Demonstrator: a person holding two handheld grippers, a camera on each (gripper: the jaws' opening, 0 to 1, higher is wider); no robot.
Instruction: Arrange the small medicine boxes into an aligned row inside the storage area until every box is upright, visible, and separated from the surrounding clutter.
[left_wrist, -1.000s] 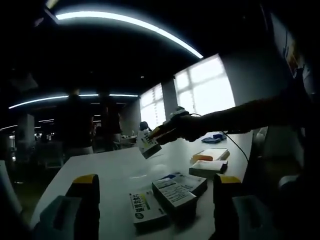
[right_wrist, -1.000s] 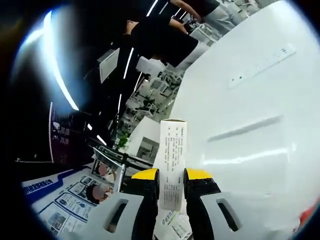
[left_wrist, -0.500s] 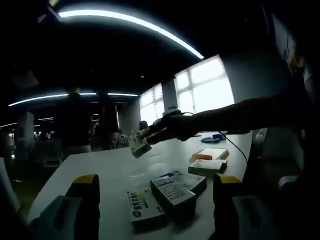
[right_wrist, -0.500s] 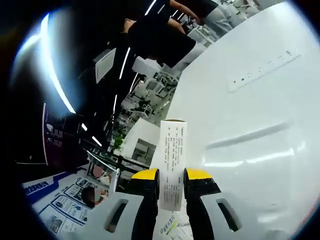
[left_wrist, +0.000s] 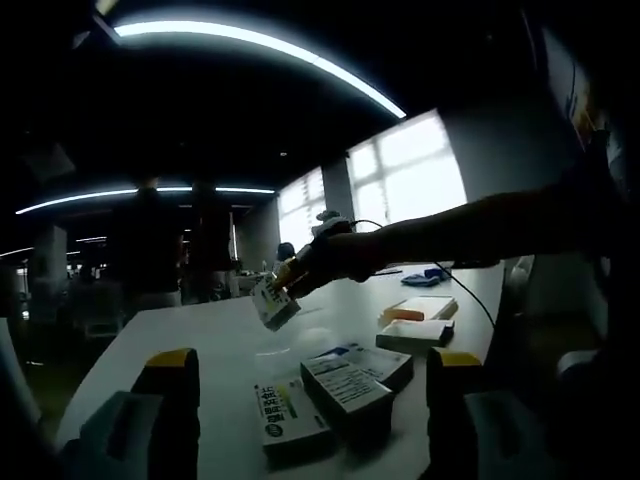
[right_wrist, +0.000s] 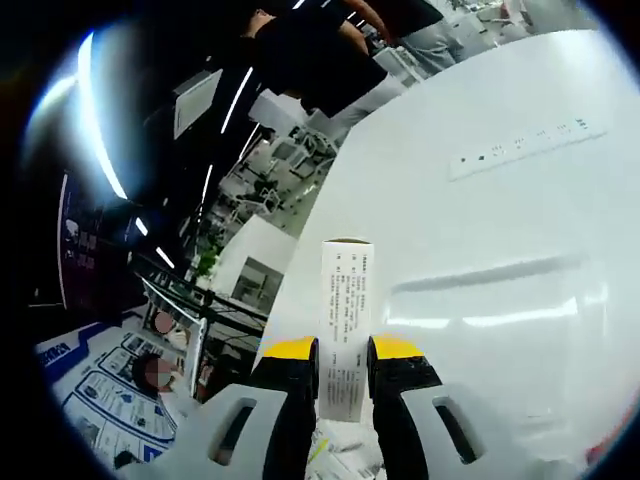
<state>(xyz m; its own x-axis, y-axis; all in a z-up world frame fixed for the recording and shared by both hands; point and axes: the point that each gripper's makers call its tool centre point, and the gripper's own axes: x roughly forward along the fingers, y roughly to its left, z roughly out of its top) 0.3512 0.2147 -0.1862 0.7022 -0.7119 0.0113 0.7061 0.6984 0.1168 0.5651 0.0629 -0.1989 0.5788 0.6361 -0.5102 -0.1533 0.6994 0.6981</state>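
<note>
My right gripper (right_wrist: 343, 352) is shut on a white medicine box (right_wrist: 344, 320) held above the white table (right_wrist: 520, 250). In the left gripper view that same box (left_wrist: 272, 302) hangs over the table's middle, held by the right gripper (left_wrist: 300, 268) at the end of an arm. My left gripper (left_wrist: 310, 368) stands open near the table's front edge, its yellow-tipped fingers (left_wrist: 172, 362) wide apart with nothing between them. Between them on the table lie a green-and-white box (left_wrist: 288, 418) and a stack of two blue-and-white boxes (left_wrist: 352, 380), all flat.
Two more flat boxes (left_wrist: 418, 322) lie further right on the table, one with an orange end. A blue object (left_wrist: 422, 276) sits at the far edge. People (left_wrist: 150, 245) stand beyond the table. A power strip slot (right_wrist: 520, 148) is set in the tabletop.
The right gripper has carried the held box leftward across the left gripper view. The right gripper view has tilted, showing more tabletop. The left gripper has stayed put.
</note>
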